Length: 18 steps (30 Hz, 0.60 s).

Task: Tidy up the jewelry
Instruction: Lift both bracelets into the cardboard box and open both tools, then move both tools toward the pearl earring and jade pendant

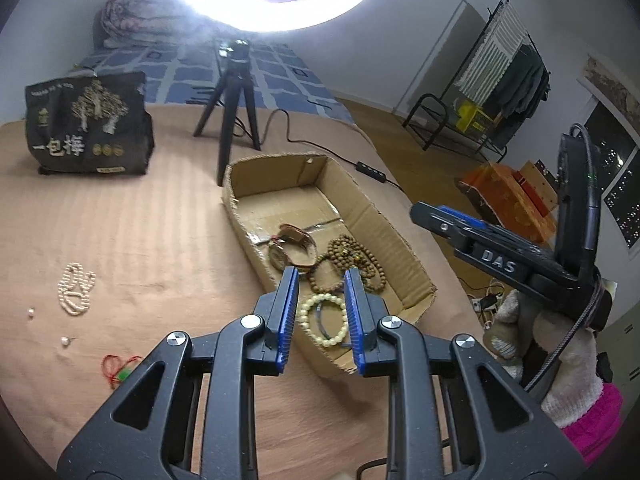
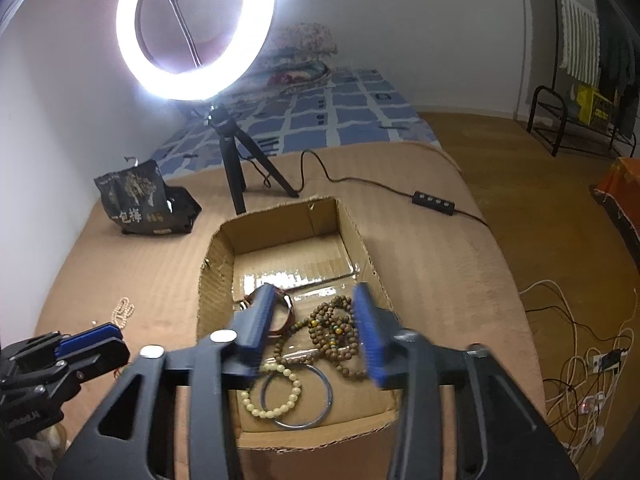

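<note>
- The left gripper [image 1: 322, 276] hung over the near end of the cardboard box [image 1: 404, 236], its blue-padded fingers apart with nothing between them.
- The right gripper [image 2: 316, 300] hovered over the same box, fingers spread wide and empty; in the left wrist view it showed at three o'clock, gripped by a gloved hand [image 1: 556, 344].
- Nearest in the box lay a cream bead bracelet [image 2: 272, 390] overlapping a thin metal bangle [image 2: 298, 396].
- Just beyond them, a tangle of brown wooden prayer beads [image 2: 332, 332] sat toward one o'clock, touching the bangle.
- At eleven o'clock of those beads lay a watch [image 1: 292, 246] with a brown strap, partly hidden by a finger in the right wrist view.
- On the tan blanket [image 1: 160, 220], left of the box at nine o'clock, were a red cord [image 1: 118, 366] with a green piece, two loose pearl pieces [image 1: 64, 341], and a pearl necklace [image 1: 76, 288].
- Farther off at eleven o'clock stood a dark printed bag [image 1: 88, 124].
- Beyond the box at twelve o'clock stood a black tripod [image 2: 240, 160] carrying a lit ring light [image 2: 196, 32], its cable and switch [image 2: 434, 202] trailing toward two o'clock.
</note>
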{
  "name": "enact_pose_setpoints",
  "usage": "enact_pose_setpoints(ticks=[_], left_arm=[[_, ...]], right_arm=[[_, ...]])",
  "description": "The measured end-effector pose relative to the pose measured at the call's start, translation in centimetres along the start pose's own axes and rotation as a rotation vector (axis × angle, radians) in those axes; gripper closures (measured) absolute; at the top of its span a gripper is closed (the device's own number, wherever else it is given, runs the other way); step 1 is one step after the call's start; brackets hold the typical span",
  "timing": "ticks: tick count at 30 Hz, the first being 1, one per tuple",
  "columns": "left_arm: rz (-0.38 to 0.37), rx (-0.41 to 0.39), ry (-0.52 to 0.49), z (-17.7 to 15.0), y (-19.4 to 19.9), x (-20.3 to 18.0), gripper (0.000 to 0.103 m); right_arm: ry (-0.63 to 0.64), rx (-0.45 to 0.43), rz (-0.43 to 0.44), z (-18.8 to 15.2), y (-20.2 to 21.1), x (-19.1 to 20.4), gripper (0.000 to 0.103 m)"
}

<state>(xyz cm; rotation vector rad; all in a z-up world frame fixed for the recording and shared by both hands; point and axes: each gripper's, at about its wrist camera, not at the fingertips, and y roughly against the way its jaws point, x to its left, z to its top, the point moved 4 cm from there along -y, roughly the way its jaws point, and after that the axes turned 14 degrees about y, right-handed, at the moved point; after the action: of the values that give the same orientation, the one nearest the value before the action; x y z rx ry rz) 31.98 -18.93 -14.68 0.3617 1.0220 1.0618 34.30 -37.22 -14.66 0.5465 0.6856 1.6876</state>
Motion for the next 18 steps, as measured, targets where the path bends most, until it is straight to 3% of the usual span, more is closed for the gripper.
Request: enact_pose_setpoints(ticks=[4,8,13,18], left_arm=[[0.029,-0.032,-0.017,0.4,1.7,0.8,0.082],[0.099,-0.071,-0.064,1.0,4.0,2.2,0.078],[0.14,-0.118,-0.051,2.4,7.6,5.3,0.066],[0.193,-0.162,-0.026,3.6,11.0,9.2,0.066]], right_arm=[[-0.006,-0.022,-0.003,0.4,1.3,0.8,0.052],[0.007,-0.055,-0.015,0.6,3.1,2.2,0.032],[0.017,-0.079,0.024,0.8,4.5,4.7,0.027],[0.084,-0.102,0.049,0.9,5.5,8.4,0.025]])
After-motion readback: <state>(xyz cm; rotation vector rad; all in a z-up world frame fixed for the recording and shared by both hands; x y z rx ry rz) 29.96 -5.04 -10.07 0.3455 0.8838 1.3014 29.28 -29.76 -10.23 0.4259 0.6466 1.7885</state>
